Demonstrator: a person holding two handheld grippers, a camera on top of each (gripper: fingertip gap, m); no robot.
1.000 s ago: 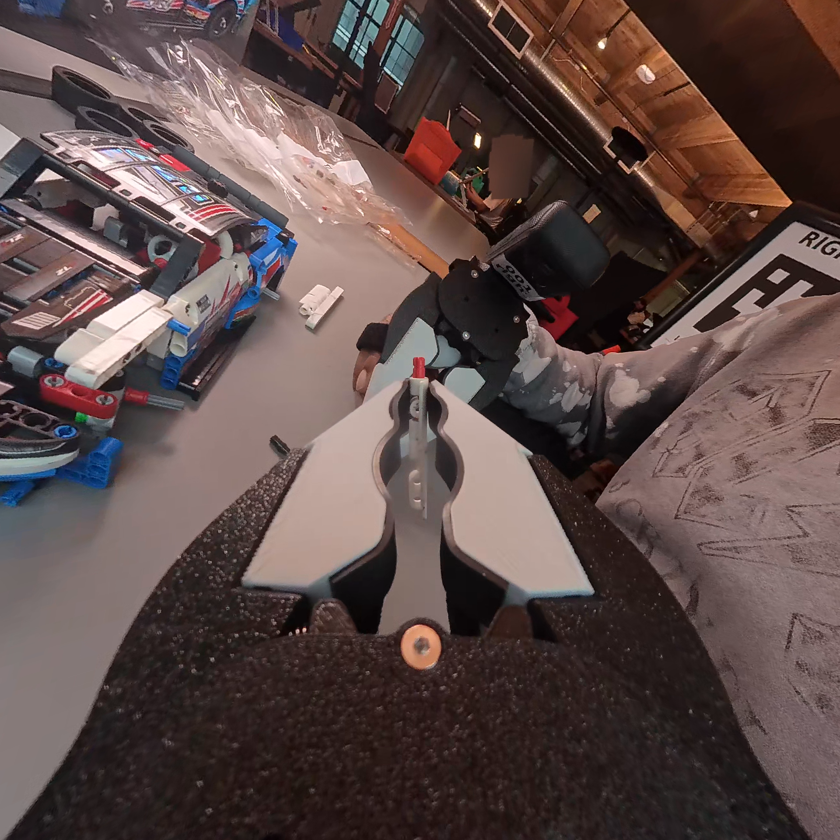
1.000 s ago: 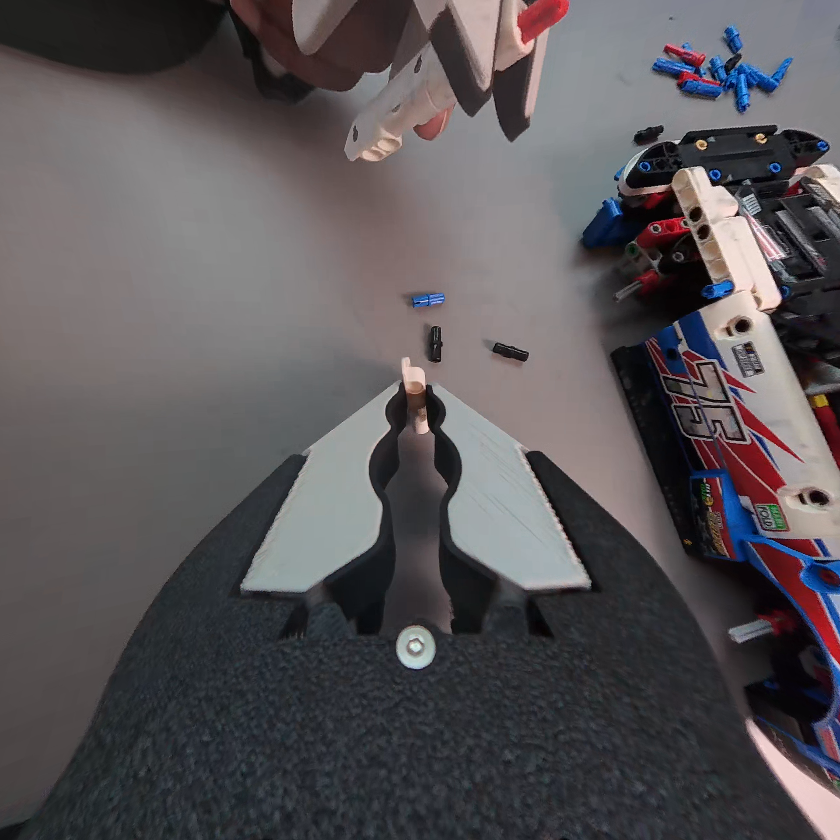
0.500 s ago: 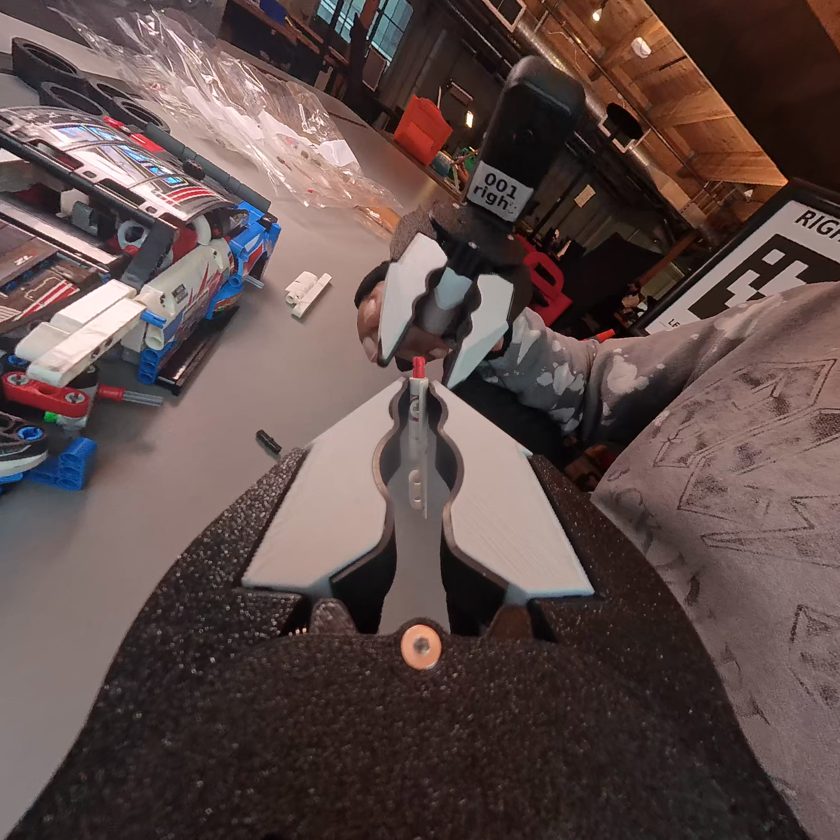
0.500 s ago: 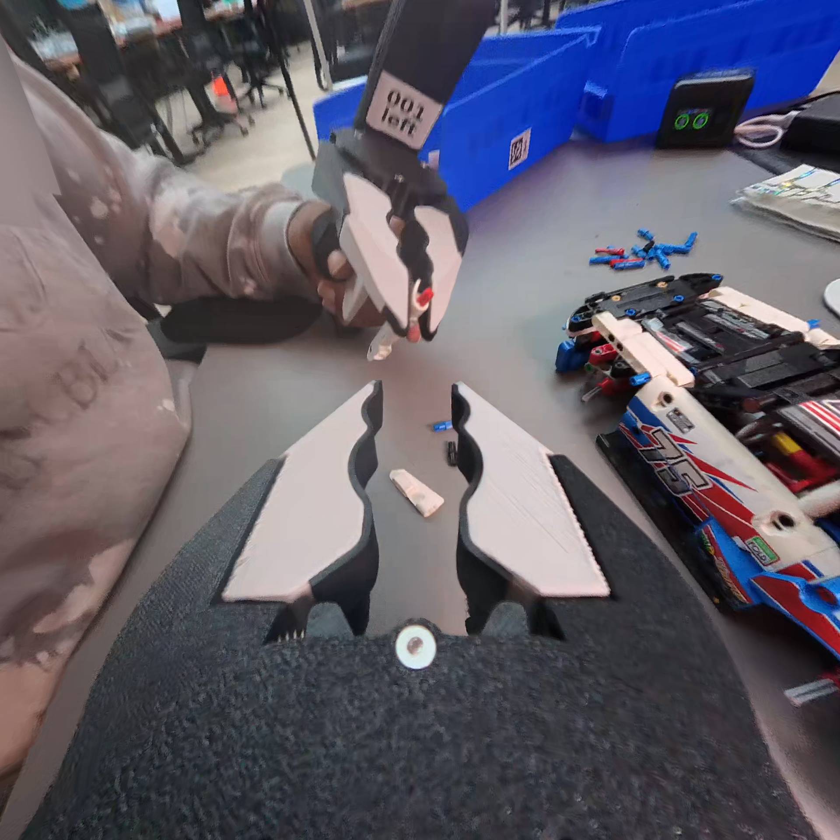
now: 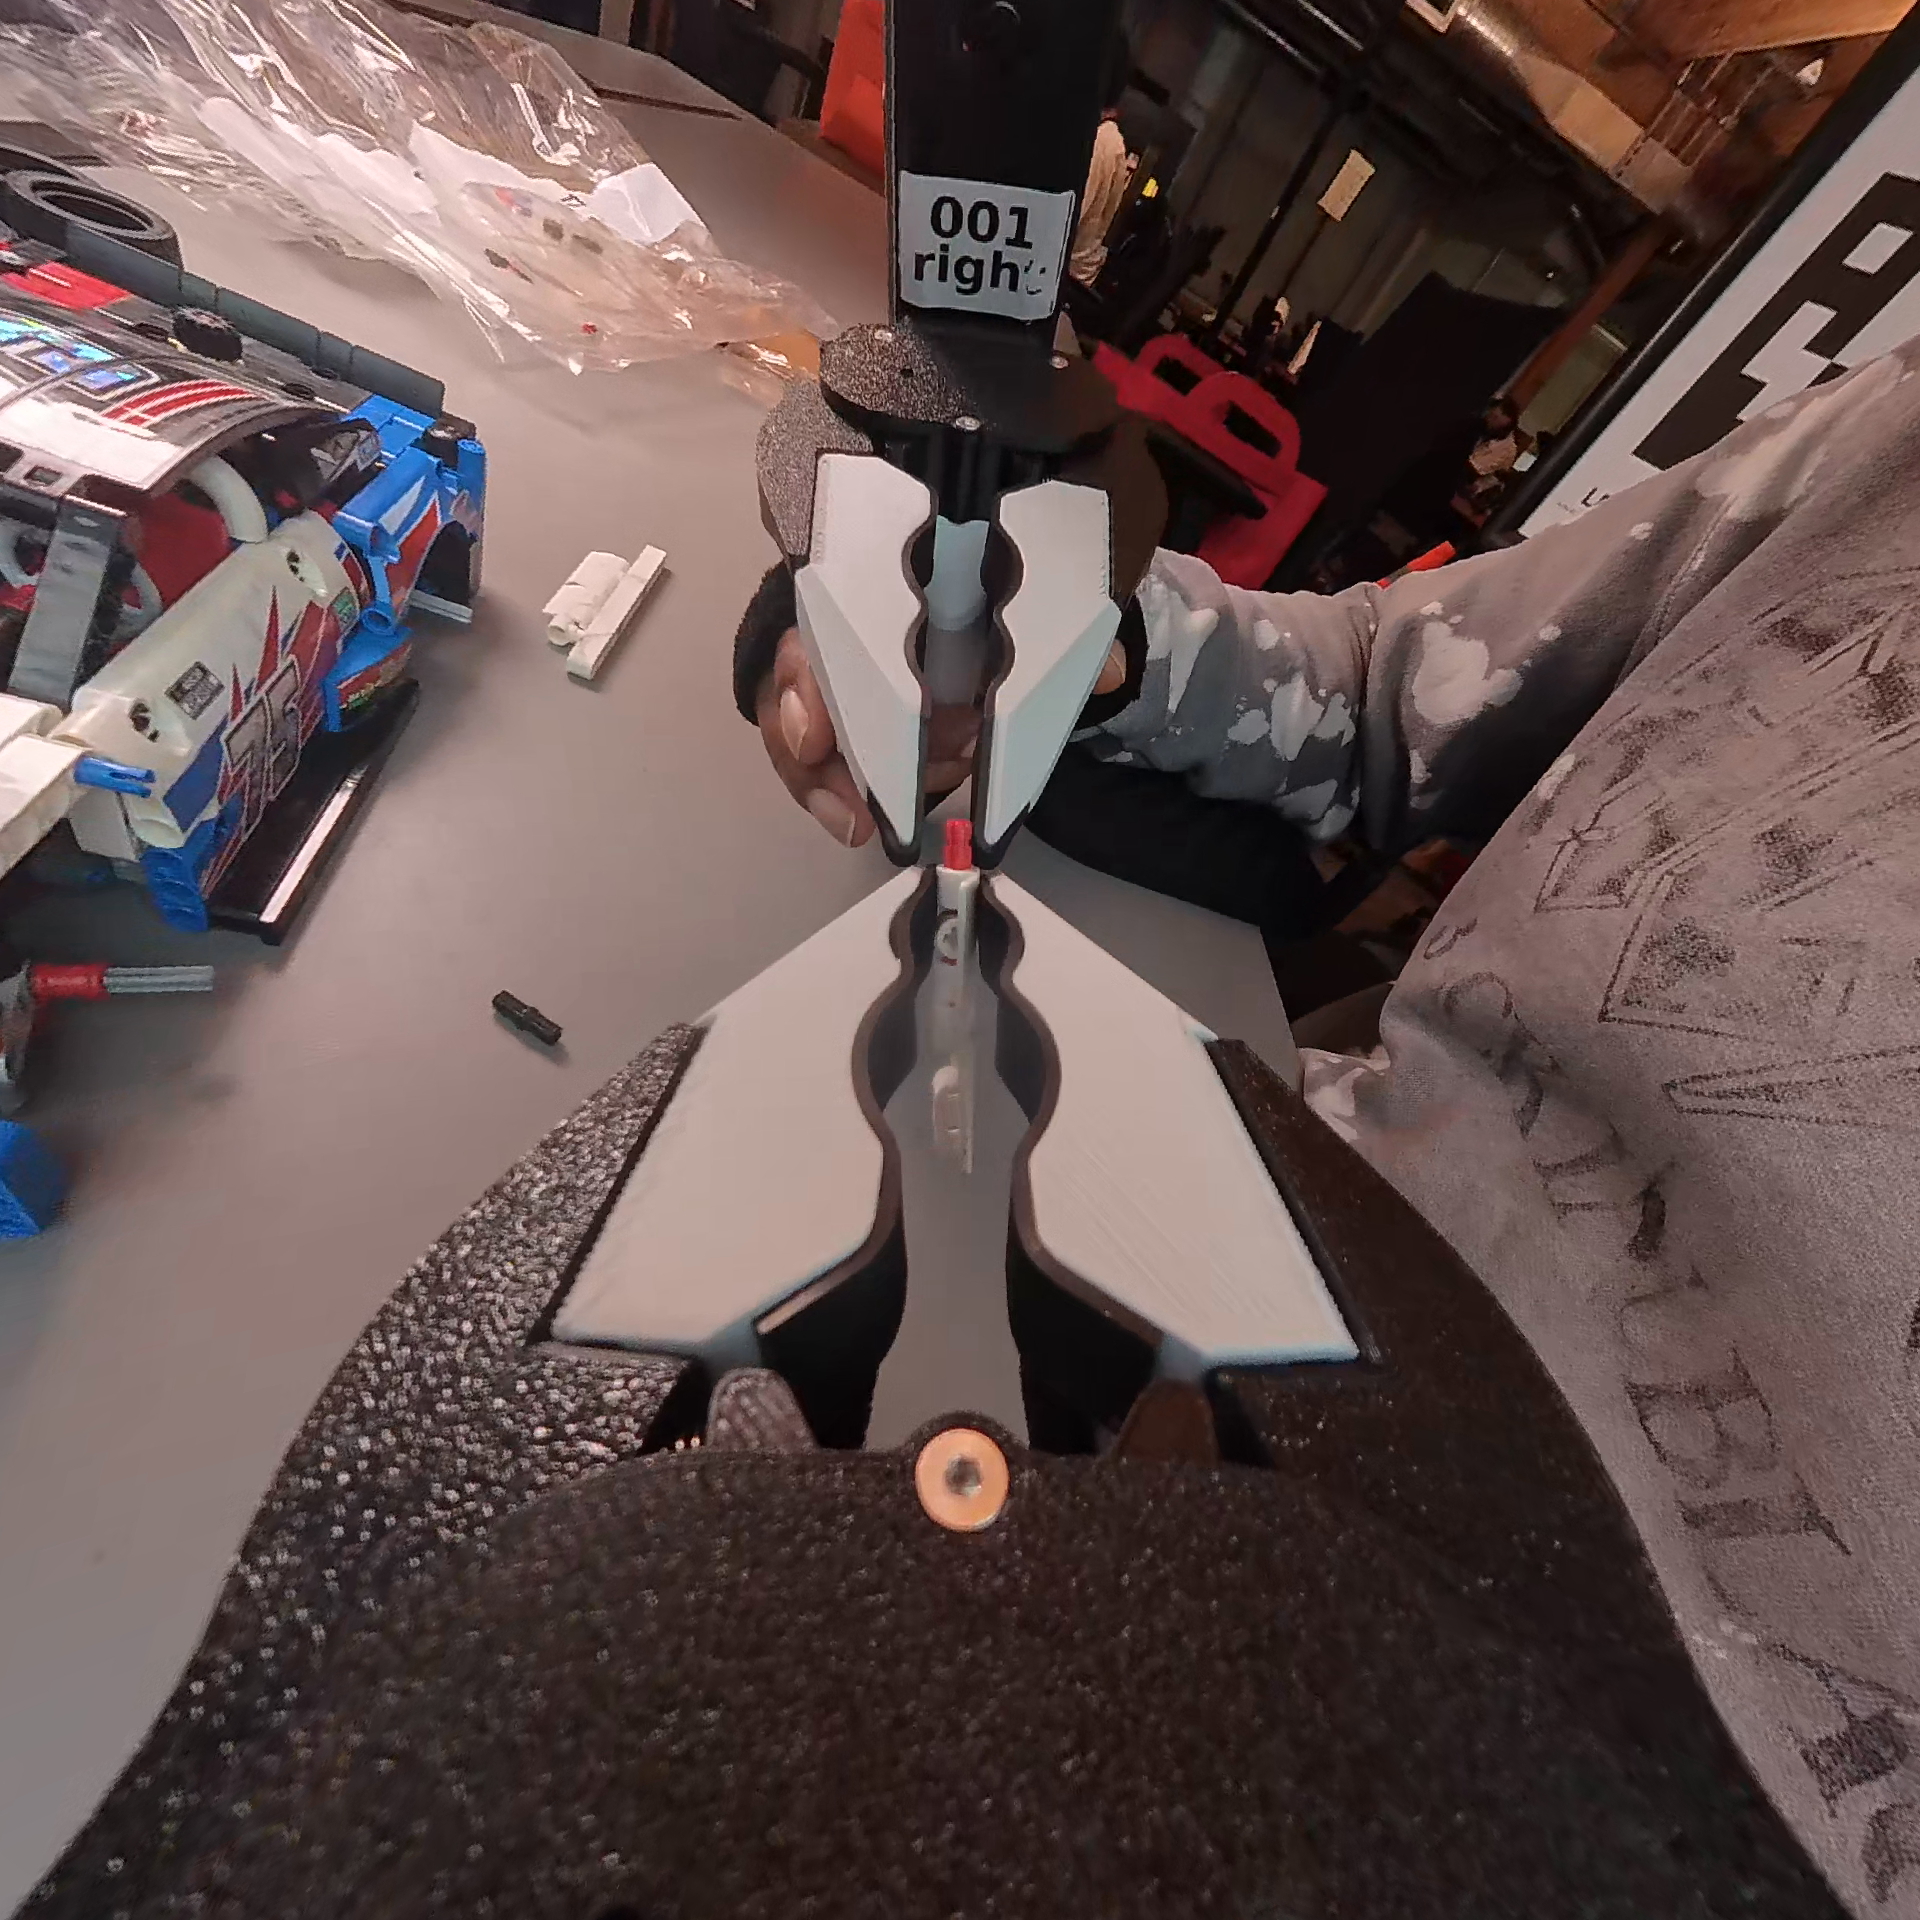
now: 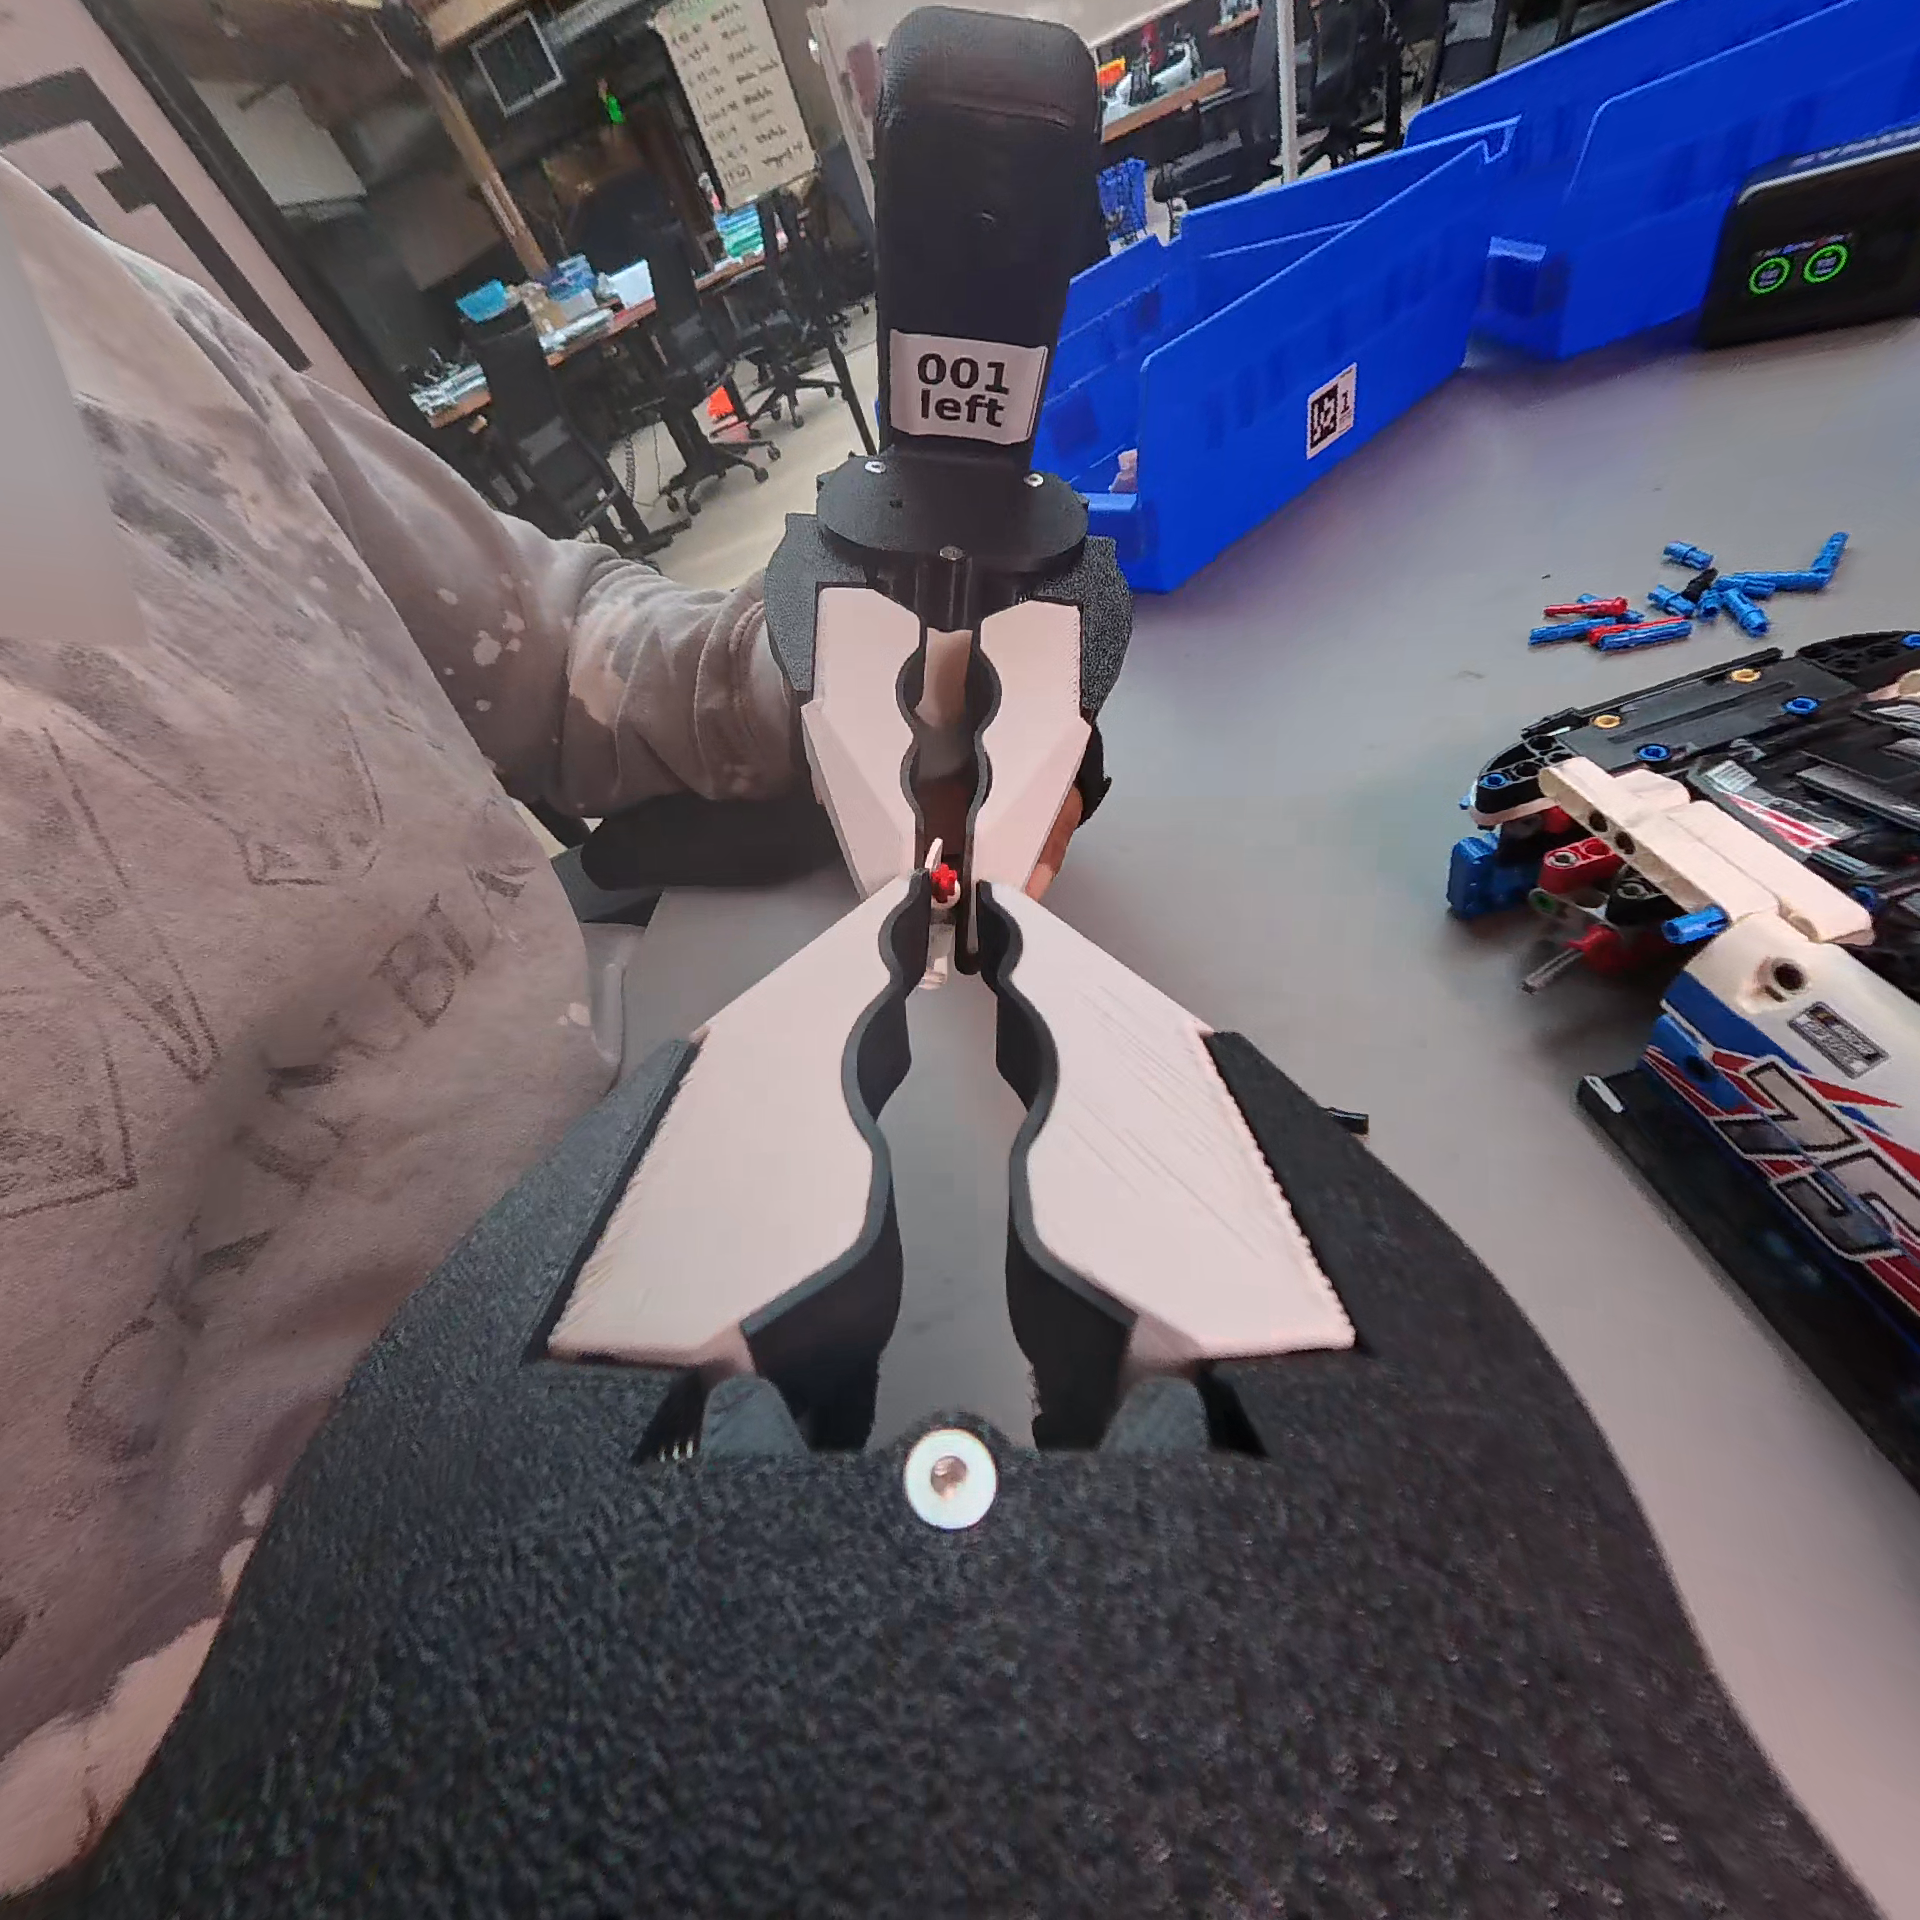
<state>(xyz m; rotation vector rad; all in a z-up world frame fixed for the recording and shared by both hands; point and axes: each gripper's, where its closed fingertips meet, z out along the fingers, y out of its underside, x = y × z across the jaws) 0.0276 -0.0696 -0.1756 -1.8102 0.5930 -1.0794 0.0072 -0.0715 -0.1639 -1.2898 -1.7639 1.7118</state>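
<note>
- The left tool (image 5: 954,883) is pressed together on a thin white brick piece (image 5: 953,1023), which lies lengthwise between its fingers with a red pin (image 5: 956,840) sticking out past the tips.
- The right tool (image 5: 948,844) meets it tip to tip above the grey tabletop (image 5: 436,1091); its jaws stand a little apart on either side of the red pin, and I cannot tell whether they grip it.
- A small black pin (image 5: 527,1015) lies on the tabletop just left of the left tool.
- Farther left stands a partly built toy race car (image 5: 208,623), with a small white part (image 5: 606,611) beside it.
- Farthest off lie clear plastic bags (image 5: 416,177).
- In the right wrist view, loose blue and red pins (image 6: 1683,603) lie beyond the car, before blue bins (image 6: 1299,343).
</note>
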